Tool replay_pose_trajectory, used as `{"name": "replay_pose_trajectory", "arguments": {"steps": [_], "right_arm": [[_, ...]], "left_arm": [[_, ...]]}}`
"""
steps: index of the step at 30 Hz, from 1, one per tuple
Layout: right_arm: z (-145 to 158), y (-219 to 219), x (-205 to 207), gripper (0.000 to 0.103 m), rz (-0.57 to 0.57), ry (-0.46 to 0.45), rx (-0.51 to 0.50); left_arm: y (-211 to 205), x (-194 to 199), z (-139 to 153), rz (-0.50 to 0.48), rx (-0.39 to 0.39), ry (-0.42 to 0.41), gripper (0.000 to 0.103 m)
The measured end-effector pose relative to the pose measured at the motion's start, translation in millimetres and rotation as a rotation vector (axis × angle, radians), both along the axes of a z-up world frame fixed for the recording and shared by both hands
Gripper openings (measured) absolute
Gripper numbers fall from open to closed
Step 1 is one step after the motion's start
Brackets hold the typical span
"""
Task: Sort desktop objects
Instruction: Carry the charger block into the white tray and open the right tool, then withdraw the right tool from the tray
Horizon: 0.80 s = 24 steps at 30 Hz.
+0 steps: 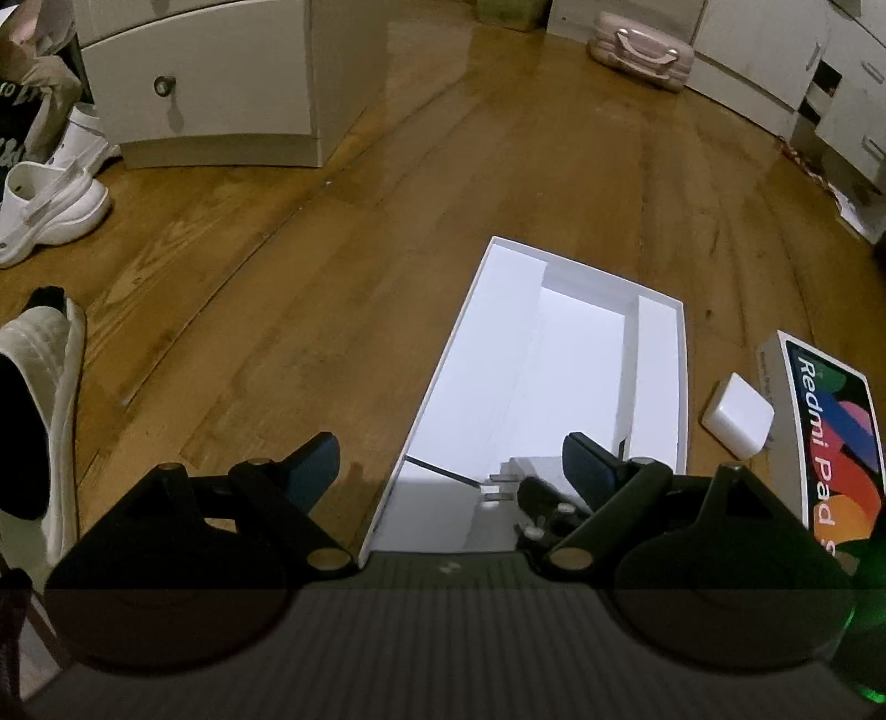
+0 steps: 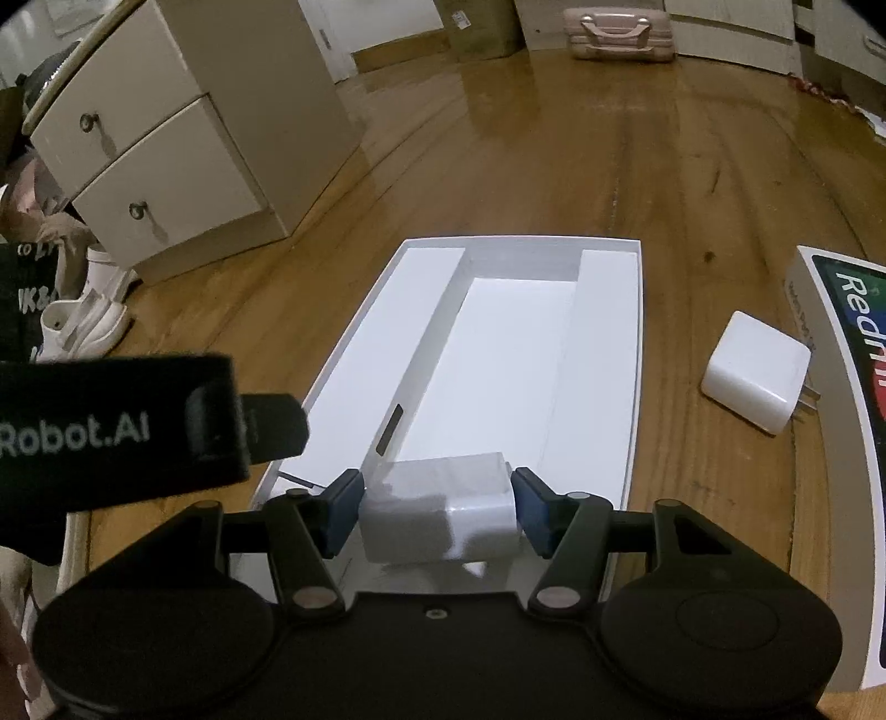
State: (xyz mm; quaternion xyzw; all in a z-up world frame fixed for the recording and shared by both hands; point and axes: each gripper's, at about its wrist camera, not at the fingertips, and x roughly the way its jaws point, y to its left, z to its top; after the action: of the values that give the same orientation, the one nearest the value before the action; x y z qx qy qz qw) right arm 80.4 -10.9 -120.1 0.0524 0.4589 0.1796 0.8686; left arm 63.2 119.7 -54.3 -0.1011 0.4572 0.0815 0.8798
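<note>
An open white box (image 2: 498, 360) lies on the wooden floor, with raised white strips along both long sides. My right gripper (image 2: 437, 509) is shut on a white charger (image 2: 443, 515), its blue pads against the block's two sides, low over the near end of the box. My left gripper (image 1: 448, 465) stands open and wide astride the left rim of the box (image 1: 443, 376), holding nothing. Its black body (image 2: 111, 426) shows at the left of the right wrist view. A second white charger (image 2: 756, 387) (image 1: 736, 415) lies on the floor right of the box.
A Redmi Pad box lid (image 2: 853, 387) (image 1: 830, 437) lies at the far right beside the loose charger. A cream drawer cabinet (image 2: 183, 160) stands at the back left with white shoes (image 1: 50, 205) near it. A pink suitcase (image 1: 642, 50) sits far back. A slippered foot (image 1: 39, 387) is at the left.
</note>
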Motion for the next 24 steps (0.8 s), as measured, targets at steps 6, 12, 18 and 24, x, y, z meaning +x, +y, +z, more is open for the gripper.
{"name": "replay_pose_trajectory", "arguments": {"steps": [6, 12, 18, 24], "right_arm": [[5, -7, 1, 0.073, -0.005, 0.081, -0.014], [10, -21, 1, 0.067, -0.011, 0.097, -0.035], [6, -19, 0, 0.058, 0.004, 0.109, 0.017], [13, -40, 3, 0.056, -0.077, 0.114, 0.032]], "left_arm": [[9, -1, -1, 0.041, -0.026, 0.004, 0.088], [11, 0, -5, 0.061, -0.05, 0.007, 0.088], [8, 0, -6, 0.039, -0.046, 0.01, 0.088], [7, 1, -8, 0.039, -0.048, 0.023, 0.088]]}}
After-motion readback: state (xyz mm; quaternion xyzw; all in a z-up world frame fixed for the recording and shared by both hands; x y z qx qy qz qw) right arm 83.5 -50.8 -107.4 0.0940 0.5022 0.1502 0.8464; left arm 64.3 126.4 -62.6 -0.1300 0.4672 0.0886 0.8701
